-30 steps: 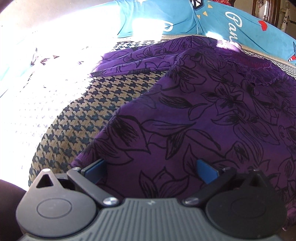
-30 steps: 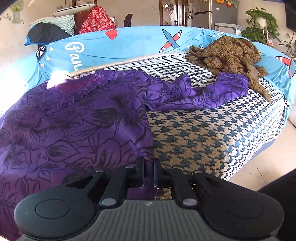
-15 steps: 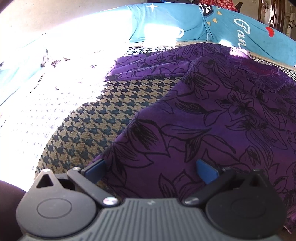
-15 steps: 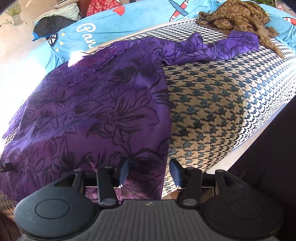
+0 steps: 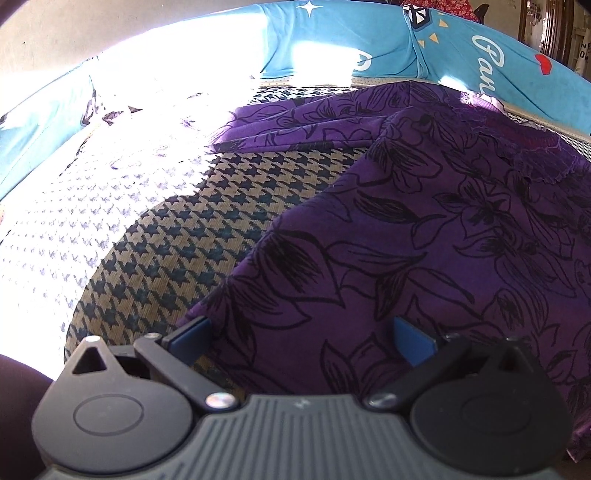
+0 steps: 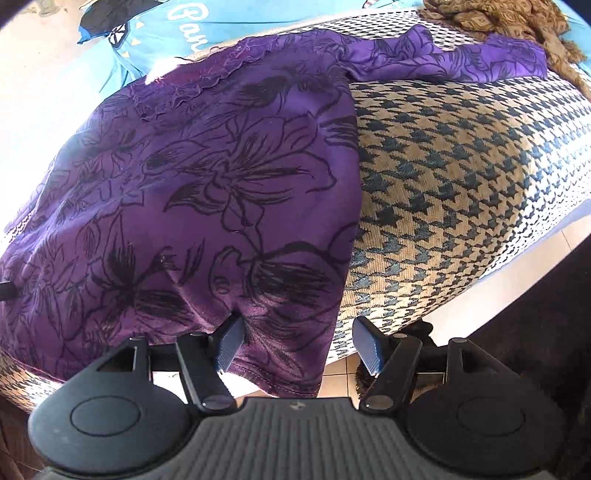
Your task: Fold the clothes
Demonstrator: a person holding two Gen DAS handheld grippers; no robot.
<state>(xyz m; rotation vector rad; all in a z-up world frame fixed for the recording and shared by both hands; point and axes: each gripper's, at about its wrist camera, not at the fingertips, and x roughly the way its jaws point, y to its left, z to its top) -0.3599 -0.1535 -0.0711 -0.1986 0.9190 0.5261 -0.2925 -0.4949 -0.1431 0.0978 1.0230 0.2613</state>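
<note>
A purple top with black flower outlines (image 5: 424, 229) lies spread on the houndstooth bed cover (image 5: 192, 236), its hem hanging over the near edge. My left gripper (image 5: 301, 338) stands open at the hem's left corner, cloth between its blue pads (image 5: 188, 338). In the right wrist view the same purple top (image 6: 207, 177) fills the left half, one sleeve (image 6: 461, 62) stretched to the far right. My right gripper (image 6: 299, 343) is open around the hem's right corner, with its fingers apart and not clamping the cloth.
Blue printed cushions (image 5: 369, 40) line the bed's far side. A brown patterned garment (image 6: 509, 18) lies crumpled at the far right. Strong sunlight washes out the bed's left part (image 5: 92, 192). Tiled floor (image 6: 343, 380) shows below the bed's near edge.
The right gripper opened from shut, let go of the hem and tilted down toward the bed's edge. The left gripper stayed open and shifted slightly left along the hem.
</note>
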